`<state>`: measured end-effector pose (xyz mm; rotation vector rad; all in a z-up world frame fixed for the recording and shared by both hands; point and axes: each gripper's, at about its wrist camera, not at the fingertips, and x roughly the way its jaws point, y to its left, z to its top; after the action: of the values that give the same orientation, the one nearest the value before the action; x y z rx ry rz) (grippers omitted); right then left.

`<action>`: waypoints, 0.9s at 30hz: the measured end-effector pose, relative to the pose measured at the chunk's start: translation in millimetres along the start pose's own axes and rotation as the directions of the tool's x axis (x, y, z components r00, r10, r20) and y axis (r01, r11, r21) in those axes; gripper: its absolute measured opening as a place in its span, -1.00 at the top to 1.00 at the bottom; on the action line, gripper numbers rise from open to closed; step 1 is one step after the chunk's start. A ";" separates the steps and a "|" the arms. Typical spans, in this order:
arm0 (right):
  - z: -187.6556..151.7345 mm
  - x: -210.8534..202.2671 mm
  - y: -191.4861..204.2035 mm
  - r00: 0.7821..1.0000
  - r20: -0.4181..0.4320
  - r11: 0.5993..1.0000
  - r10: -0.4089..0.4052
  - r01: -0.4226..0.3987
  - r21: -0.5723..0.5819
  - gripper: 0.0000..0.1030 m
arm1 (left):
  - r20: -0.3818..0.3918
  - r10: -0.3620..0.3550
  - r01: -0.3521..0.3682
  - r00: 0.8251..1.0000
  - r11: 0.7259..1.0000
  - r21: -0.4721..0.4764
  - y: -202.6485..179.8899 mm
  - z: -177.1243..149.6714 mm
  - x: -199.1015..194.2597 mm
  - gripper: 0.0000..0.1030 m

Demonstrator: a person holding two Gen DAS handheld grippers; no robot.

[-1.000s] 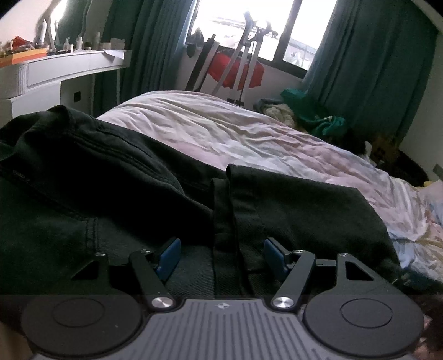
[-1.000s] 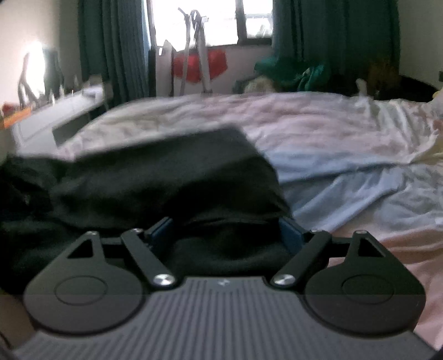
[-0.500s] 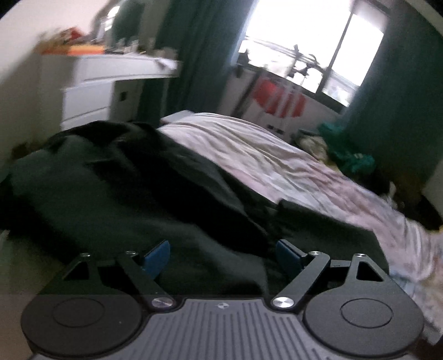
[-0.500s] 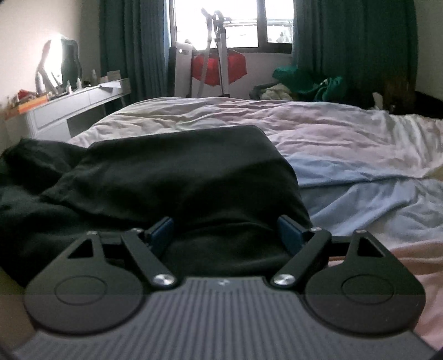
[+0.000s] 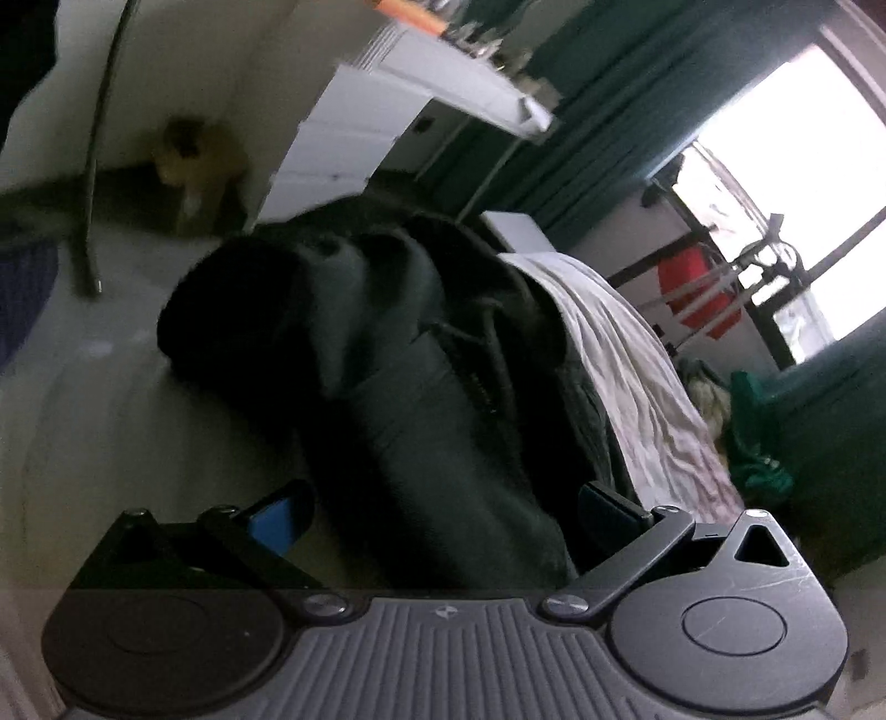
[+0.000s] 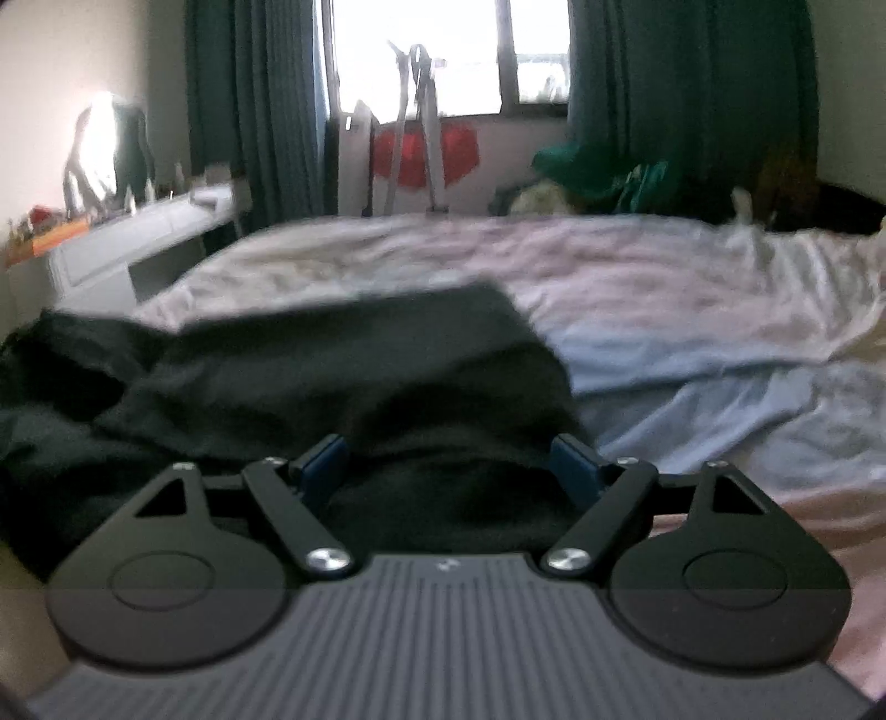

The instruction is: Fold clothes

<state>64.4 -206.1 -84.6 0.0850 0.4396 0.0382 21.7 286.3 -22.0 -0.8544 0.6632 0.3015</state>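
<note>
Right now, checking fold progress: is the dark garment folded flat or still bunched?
Still bunched: the dark garment lies heaped in rumpled folds at the bed's edge.

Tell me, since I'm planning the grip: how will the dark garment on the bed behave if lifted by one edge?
The dark garment will likely sag and drape, since it already lies in soft folds. It looks thick, perhaps fairly heavy. Part hanging over the bed edge may drag it.

A dim bedroom is lit only by daylight from the window (image 6: pixel 443 52), which is blown out to white in both views. The dark garment (image 5: pixel 421 399) is left almost without detail in shadow. The right wrist view is softened throughout by blur; the left wrist view is steeply tilted and smeared at its left edge. Straight lines are bent by fisheye distortion near the borders.
</note>
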 end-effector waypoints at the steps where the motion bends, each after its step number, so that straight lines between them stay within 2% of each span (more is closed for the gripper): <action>1: 1.5 -2.8 -1.2 1.000 0.016 1.000 0.001 -0.001 0.008 -0.60 | -0.004 -0.004 0.004 1.000 1.000 -0.019 2.6 1.3 2.0 -0.99; 3: 2.0 -0.5 -5.4 1.000 -0.006 0.999 0.010 -0.010 0.037 -0.60 | -0.010 -0.009 0.008 1.000 0.999 -0.035 5.8 3.1 4.7 -0.99; 6: -6.0 17.3 -10.9 0.991 -0.134 0.997 0.016 -0.006 0.071 -0.61 | -0.025 -0.018 0.016 1.000 0.998 -0.057 10.1 4.2 8.8 -0.99; 7: -8.0 19.9 -11.4 0.989 -0.148 0.998 0.014 -0.005 0.067 -0.63 | -0.031 -0.025 0.023 0.999 0.997 -0.070 12.1 4.2 10.0 -0.99; 15: -7.9 19.9 -7.1 0.989 -0.148 0.998 0.003 0.007 0.062 -0.64 | -0.068 -0.020 0.012 0.997 0.994 -0.111 19.8 -1.0 17.6 -0.98; 27: -5.4 20.4 -4.3 0.987 -0.163 0.998 -0.020 0.030 0.057 -0.65 | -0.091 -0.063 0.042 0.994 0.976 -0.214 32.7 -3.1 20.1 -0.94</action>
<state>80.6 -208.9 -98.5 0.1356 0.6043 0.0075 19.5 304.3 -56.0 -1.0944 0.7057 0.2877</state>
